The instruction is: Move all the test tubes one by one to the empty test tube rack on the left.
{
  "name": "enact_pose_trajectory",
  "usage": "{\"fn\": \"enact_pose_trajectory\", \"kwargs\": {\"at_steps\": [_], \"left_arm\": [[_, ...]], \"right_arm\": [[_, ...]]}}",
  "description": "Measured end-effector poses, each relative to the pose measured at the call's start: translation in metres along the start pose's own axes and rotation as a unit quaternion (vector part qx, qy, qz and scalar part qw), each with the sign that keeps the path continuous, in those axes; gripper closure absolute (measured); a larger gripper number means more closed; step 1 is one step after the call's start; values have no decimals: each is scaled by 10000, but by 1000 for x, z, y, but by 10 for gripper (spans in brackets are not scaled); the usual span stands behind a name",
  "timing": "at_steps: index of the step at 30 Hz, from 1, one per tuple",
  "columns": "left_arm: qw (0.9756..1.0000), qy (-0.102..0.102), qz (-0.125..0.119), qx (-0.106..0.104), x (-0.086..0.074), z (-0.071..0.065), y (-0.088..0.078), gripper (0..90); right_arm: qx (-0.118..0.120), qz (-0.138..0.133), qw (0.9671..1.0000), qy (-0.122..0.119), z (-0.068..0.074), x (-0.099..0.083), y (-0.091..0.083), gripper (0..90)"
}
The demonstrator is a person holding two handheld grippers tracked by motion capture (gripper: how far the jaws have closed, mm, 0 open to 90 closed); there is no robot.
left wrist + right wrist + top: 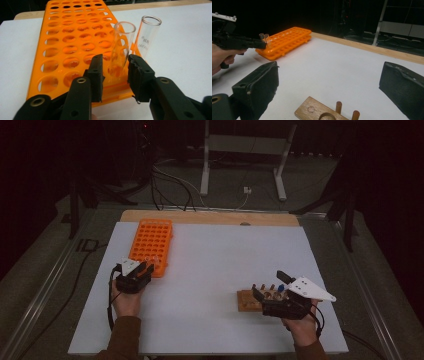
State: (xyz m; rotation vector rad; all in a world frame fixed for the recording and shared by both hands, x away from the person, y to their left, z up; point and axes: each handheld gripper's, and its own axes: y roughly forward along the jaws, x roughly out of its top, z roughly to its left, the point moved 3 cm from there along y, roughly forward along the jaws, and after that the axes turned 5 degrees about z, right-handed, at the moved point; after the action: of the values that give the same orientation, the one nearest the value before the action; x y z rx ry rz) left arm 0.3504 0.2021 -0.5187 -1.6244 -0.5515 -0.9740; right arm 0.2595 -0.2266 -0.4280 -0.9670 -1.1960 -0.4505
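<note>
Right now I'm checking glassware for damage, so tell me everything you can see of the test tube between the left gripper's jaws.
The test tube is clear glass, open-topped with a rounded rim, no crack visible. It stands nearly upright in a near-corner hole of the orange rack, tilted slightly, beside a second tube that bears printed marks. The left gripper brackets its lower part, with gaps showing at both pads, so nothing but the rack appears to touch it.

Faint white print on right tube [146,37] in orange rack [62,45], left gripper view: looks like "x100" under two small unreadable characters. Nothing else legible anywhere.
</note>
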Motion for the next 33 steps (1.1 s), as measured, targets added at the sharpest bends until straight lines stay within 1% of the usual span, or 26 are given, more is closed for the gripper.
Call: {"fn": "enact_pose_trajectory", "kwargs": {"at_steps": [2,4,5,6,8,10,13,15,16,17,18,19,20,21,23,24,27,31,33], "left_arm": [[10000,-53,-43,-1,0,1,-4,613],[9998,-121,-136,-77,1,2,-9,582],[9996,-163,-179,-122,2,2,-12,566],[9990,-252,-260,-243,3,2,-16,550],[9982,-314,-380,-347,6,2,-23,527],[9968,-415,-505,-451,9,0,-30,453],[9968,-390,-583,-392,12,-4,-36,357],[9964,-396,-633,-405,13,-8,-39,271],[9961,-409,-650,-424,14,-10,-41,211],[9958,-420,-667,-474,15,-12,-42,160],[9952,-422,-694,-545,16,-14,-44,140],[9950,-438,-691,-577,16,-16,-46,93],[9945,-460,-673,-653,17,-18,-47,36],[9941,-459,-674,-711,17,-21,-49,13],[9931,-443,-740,-799,18,-26,-54,6],[9929,-399,-756,-831,19,-29,-56,6],[9925,-289,-782,-898,19,-37,-60,6],[9928,-112,-728,-949,18,-45,-62,6],[9934,-58,-678,-927,17,-48,-61,7]], "right_arm": [[3,13,10000,-22,0,0,0,24],[16,21,10000,-28,-1,0,-1,24],[14,30,10000,-16,-2,0,-1,24],[18,30,10000,-20,-3,0,-1,24],[18,77,10000,-21,-5,0,-1,24],[-2,97,10000,-5,-9,1,-1,24],[-46,89,9999,51,-16,2,-5,24],[-80,98,9999,84,-21,3,-7,25],[-94,101,9999,100,-24,3,-9,30],[-106,120,9998,123,-28,3,-11,46],[-112,116,9998,136,-30,3,-13,59],[-104,121,9998,137,-32,2,-15,76],[-92,134,9998,131,-34,2,-16,96],[-100,160,9997,122,-35,1,-18,116],[-83,228,9997,81,-37,-3,-19,158],[-91,271,9996,48,-37,-5,-19,171],[-184,443,9988,-49,-36,-13,-17,240],[-342,588,9974,-240,-32,-23,-16,327],[-467,662,9961,-338,-31,-27,-14,383]]}}
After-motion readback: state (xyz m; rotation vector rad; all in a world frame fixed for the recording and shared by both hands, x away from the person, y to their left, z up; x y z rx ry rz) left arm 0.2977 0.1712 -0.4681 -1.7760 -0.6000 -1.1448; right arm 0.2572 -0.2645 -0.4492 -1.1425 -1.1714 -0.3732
